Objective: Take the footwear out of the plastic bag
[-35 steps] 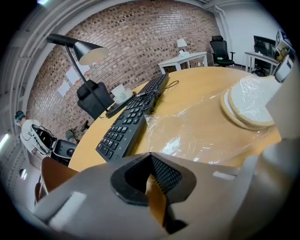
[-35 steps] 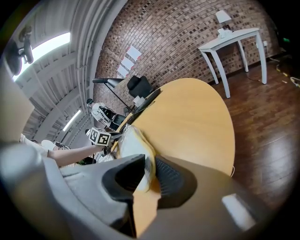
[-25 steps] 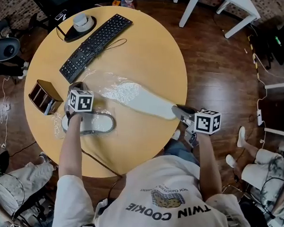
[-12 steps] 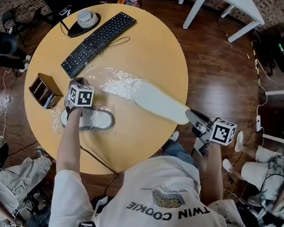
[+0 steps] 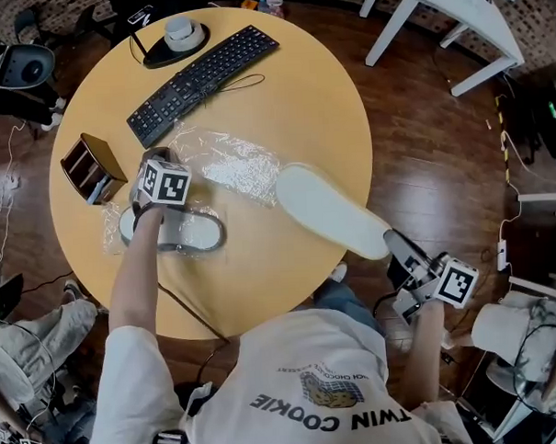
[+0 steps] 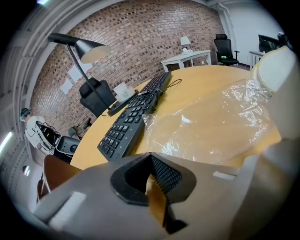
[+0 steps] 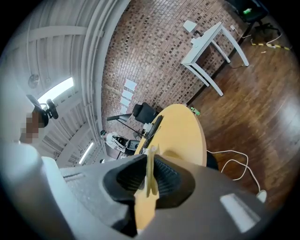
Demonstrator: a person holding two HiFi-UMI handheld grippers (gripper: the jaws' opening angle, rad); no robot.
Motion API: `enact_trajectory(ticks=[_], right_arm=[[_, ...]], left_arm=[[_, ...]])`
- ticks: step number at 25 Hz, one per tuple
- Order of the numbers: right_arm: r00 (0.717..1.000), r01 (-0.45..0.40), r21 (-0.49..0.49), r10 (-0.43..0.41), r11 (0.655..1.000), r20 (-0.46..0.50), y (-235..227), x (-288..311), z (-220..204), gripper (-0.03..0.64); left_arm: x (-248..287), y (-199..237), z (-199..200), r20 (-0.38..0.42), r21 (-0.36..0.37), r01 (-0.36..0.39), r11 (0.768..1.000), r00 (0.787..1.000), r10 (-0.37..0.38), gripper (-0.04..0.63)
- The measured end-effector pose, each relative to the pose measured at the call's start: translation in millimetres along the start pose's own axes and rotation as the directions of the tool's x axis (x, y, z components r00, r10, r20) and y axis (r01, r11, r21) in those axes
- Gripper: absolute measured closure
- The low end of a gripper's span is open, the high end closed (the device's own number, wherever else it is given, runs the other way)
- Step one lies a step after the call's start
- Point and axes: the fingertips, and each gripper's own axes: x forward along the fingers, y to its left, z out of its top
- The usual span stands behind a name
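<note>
Right tool (image 5: 395,244) just tightened on the white slipper (image 5: 325,210) over the surface (image 5: 296,105) edge; left tool (image 6: 149,158) clenched on the plastic bag (image 6: 211,126).

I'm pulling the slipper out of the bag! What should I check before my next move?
1. Right gripper gripping the white slipper: ok, jaws closed on its thin edge.
2. Slipper free of the plastic bag: cannot tell, its toe sits right at the bag's mouth.
3. Left gripper holding the bag: cannot tell, jaws are together but no film shows between them.
4. Bare spot on the table for the slipper: ok.
5. Other slipper out too: cannot tell, crinkled film lies beside it.
</note>
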Motion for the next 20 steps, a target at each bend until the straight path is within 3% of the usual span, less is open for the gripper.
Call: enact_trajectory(ticks=[10, 20], right_arm=[[0.990, -0.116, -0.008, 0.116, 0.993, 0.080, 45.1, -8.4, 23.6, 0.569], [0.975, -0.221, -0.066, 0.220, 0.973, -0.023, 73.4, 97.3, 28.3, 0.569]], left_arm=[[2.0, 2.4, -2.8, 0.007, 0.003, 0.000, 1.000, 1.000, 0.000, 0.591], [3.0, 2.6, -0.6, 0.023, -0.054, 0.032, 0.998, 0.999, -0.031, 0.592]])
